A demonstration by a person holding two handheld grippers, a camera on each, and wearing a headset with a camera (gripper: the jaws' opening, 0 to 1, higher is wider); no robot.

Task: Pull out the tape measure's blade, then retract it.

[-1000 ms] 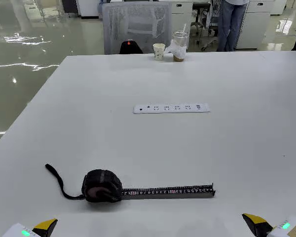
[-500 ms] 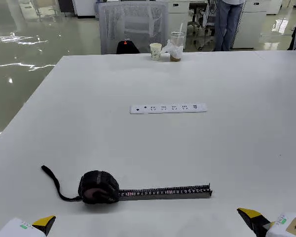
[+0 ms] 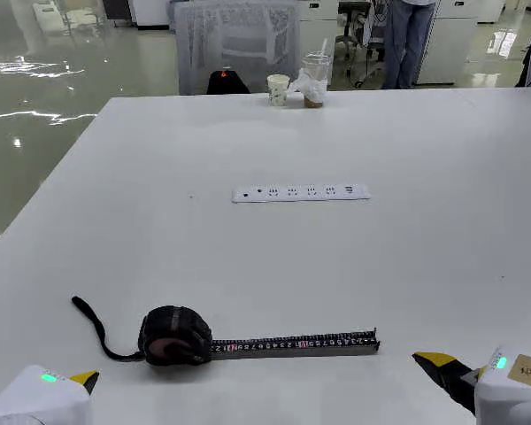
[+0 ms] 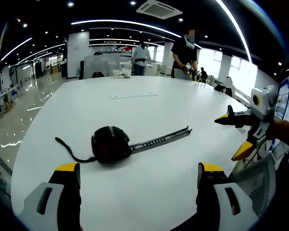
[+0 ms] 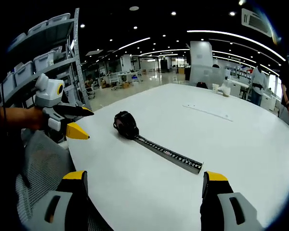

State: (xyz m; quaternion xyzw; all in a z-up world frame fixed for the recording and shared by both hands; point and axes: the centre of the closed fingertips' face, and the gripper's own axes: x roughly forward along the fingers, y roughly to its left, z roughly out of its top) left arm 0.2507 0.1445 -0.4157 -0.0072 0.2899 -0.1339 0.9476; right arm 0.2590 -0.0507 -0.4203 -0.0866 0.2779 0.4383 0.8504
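Left gripper (image 4: 138, 169) and right gripper (image 5: 144, 176) both gape empty. The black round tape measure (image 3: 177, 335) lies ahead, nearer the left jaws, its extended dark metal blade (image 3: 292, 343) pointing toward the right jaws.

The desk (image 3: 425, 177) is overlooked from its near edge by the head view; the tape measure (image 4: 111, 143) is seen low, from either side, by both gripper views.
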